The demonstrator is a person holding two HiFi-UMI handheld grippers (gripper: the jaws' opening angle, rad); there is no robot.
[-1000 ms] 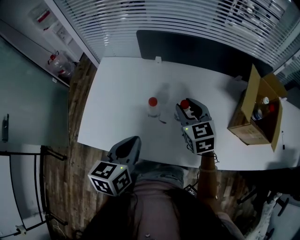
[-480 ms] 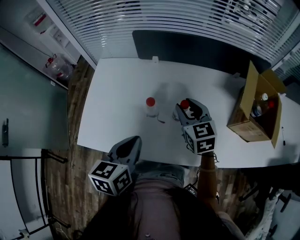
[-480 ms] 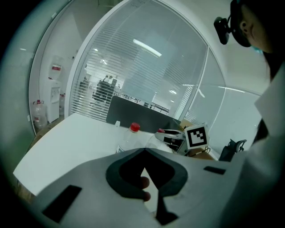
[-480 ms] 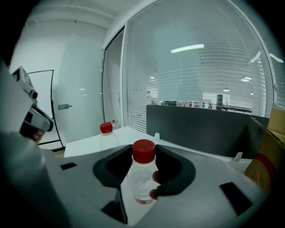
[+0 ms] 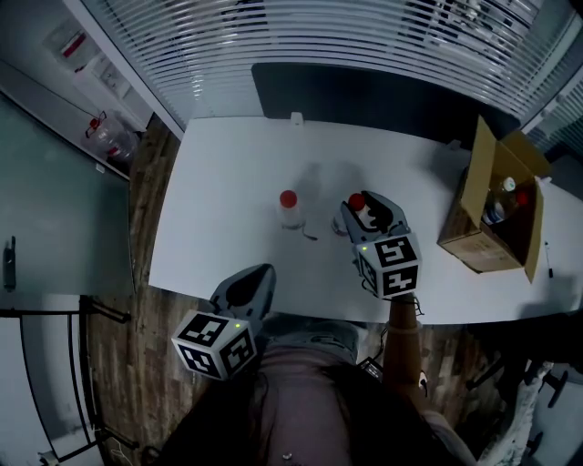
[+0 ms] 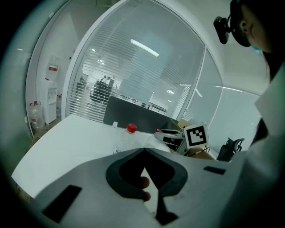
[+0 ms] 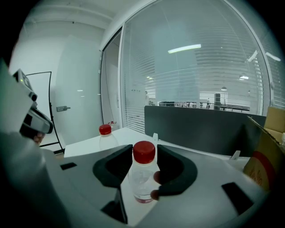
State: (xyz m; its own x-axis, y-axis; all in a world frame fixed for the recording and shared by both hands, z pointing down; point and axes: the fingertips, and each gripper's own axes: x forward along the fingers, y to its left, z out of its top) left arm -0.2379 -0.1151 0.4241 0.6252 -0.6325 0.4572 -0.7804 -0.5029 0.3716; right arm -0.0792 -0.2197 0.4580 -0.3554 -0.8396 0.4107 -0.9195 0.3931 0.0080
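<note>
A big white tabletop (image 5: 228, 173) fills the middle of the head view. A brown wood floor (image 5: 146, 209) shows at its left. A dark screen (image 5: 364, 91) stands along the far edge of the tabletop, with window blinds (image 5: 319, 27) behind it.

An open cardboard box (image 5: 474, 227) sits on the right end of the tabletop. There are some small bottles (image 5: 499, 205) inside it.

The right gripper (image 5: 363, 214) is over the tabletop, near the front edge. Its marker cube (image 5: 390, 264) faces up. In the right gripper view, its jaws are closed around the gripped bottle (image 7: 143, 173), one jaw on each side, and they touch it. The gripped bottle (image 5: 357, 202) is clear with a red cap. It stands upright on the tabletop, about in the middle.

The left gripper (image 5: 260, 273) is off the tabletop, just past the front edge, close to the person's body. In the left gripper view its jaws are together at the tips and hold nothing (image 6: 144, 153).

The other bottle (image 5: 289, 207) is also clear with a red cap. It stands upright by itself on the tabletop, near the gripped bottle, on its left, but not touching it. It shows in the right gripper view (image 7: 105, 133) and in the left gripper view (image 6: 128, 136) too.
</note>
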